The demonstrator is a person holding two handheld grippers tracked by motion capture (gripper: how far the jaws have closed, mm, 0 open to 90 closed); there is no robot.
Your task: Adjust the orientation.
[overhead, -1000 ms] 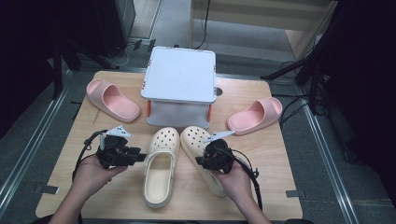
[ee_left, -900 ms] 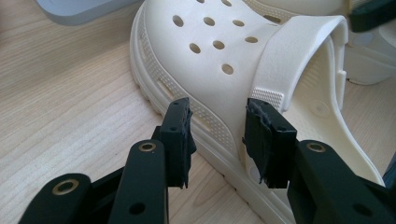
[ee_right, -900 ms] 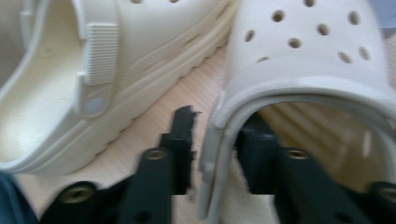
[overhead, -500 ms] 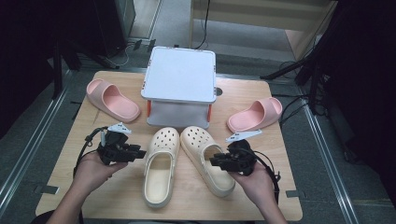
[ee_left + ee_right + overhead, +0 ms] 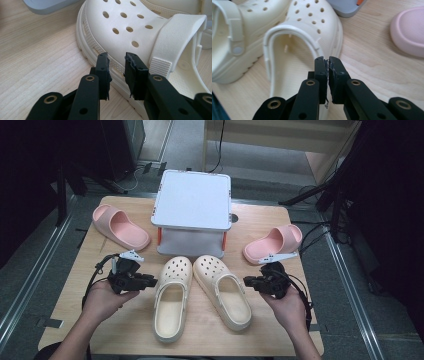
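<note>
Looking first at the right claw (image 5: pixel 248 281): a second ago right up on the outer edge of the right cream clog (image 5: pixel 222 290), now off to the side of it, near but not touching. Almost fully closed, with just a thin crack between the two black jaws and nothing in there. Points at the open heel end of that clog in the right gripper view. Probably means a let-go, with that clog now put where wanted. Then the left claw (image 5: pixel 150 281): in nearly the same spot as a second ago, just beside the outer edge of the left cream clog (image 5: pixel 172 295). Open a little, with a gap between the jaws and nothing in it. Aims at the bumpy side rim near the strap in the left gripper view, very close, though hard to tell if touching. As for the two clogs: flat on the wooden surface (image 5: pixel 280 330), side by side in the middle, toes toward the white stand (image 5: pixel 192 200), heels toward the person. Toes close together, heels a bit apart. Farther out, one pink slide (image 5: pixel 120 226) on the left and one pink slide (image 5: pixel 275 242) on the right, both untouched. Looks like a tidy pair almost done, maybe with a small nudge left for the left clog.
</note>
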